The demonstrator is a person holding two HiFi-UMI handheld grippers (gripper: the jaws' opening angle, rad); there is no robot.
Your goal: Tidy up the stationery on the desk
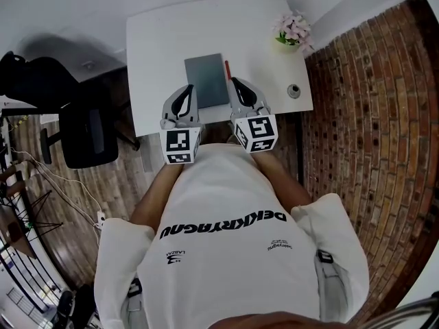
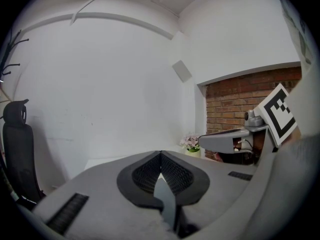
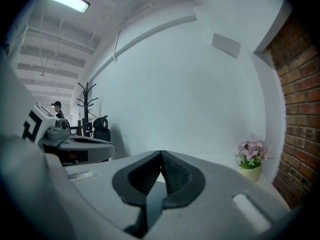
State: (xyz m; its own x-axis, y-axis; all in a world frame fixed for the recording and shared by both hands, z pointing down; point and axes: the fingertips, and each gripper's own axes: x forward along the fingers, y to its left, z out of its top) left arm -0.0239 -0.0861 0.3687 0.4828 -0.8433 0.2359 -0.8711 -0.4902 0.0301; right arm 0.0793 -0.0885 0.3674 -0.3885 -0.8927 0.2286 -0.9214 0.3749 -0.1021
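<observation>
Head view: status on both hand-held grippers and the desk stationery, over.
Left hand-held gripper shut, empty; right hand-held gripper shut, empty. Grey notebook flat on desk, red pen beside it, neither held. Nothing blocking.

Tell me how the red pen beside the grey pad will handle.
The red pen looks thin and straight, so it is probably stiff and light. Lying flat on the smooth white desk, it may roll or slide if nudged sideways.

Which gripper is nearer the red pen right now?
Right. The right gripper sits just short of the red pen; the left gripper is across the grey notebook, at its left edge.
</observation>
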